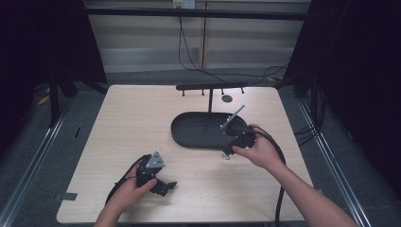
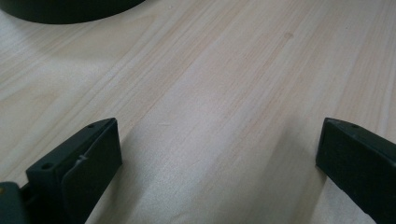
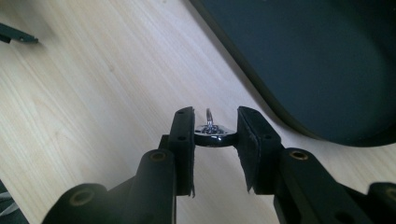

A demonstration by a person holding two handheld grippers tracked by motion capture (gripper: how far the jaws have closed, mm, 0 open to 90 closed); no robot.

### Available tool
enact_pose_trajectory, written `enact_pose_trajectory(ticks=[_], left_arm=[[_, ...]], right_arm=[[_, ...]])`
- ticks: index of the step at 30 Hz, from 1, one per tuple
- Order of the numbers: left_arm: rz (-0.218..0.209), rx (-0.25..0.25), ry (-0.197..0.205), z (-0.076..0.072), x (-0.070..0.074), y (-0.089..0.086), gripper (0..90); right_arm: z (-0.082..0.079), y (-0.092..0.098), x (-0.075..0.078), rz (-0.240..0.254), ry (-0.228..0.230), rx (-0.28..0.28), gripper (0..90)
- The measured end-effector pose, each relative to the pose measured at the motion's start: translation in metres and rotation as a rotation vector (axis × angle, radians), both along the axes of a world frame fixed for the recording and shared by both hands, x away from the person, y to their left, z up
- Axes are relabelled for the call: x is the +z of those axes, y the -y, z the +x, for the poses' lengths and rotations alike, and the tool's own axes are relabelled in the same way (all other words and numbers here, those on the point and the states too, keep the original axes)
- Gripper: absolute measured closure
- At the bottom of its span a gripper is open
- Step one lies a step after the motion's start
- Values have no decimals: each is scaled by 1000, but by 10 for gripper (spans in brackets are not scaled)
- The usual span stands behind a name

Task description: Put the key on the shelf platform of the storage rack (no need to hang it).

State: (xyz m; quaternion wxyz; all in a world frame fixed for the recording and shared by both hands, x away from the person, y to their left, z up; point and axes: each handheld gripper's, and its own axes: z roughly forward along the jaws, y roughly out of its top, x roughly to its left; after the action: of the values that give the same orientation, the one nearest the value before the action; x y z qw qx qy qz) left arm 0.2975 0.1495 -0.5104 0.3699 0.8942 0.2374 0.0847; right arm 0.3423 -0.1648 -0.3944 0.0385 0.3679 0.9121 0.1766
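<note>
A small shiny metal piece with a ring on top (image 3: 212, 132) sits between the black jaws of my right gripper (image 3: 215, 117), which is shut on it just above the wooden table. From above, that gripper (image 1: 229, 152) hangs at the near right edge of a black oval base (image 1: 194, 130), tips pointing down, with the metal piece (image 1: 227, 156) a tiny glint at its tips. My left gripper (image 1: 165, 185) rests low near the table's front left. Its jaws stand wide apart in the left gripper view (image 2: 219, 140), with bare wood between them.
The oval base carries a thin upright pole (image 1: 210, 101) topped by a dark horizontal bar with short pegs (image 1: 210, 87). A small dark disc (image 1: 227, 98) lies behind the base. The light wooden table (image 1: 132, 123) ends at dark floor and rails on both sides.
</note>
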Motion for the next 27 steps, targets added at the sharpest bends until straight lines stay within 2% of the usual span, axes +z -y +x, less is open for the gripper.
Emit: enact_pose_trajectory(ticks=[20, 27], left_arm=[[0, 0, -1, 0, 0, 0, 0], [2, -1, 1, 0, 0, 0, 0]], right_arm=[[14, -9, 13, 0, 22, 5, 684], [19, -11, 20, -1, 37, -10, 684]])
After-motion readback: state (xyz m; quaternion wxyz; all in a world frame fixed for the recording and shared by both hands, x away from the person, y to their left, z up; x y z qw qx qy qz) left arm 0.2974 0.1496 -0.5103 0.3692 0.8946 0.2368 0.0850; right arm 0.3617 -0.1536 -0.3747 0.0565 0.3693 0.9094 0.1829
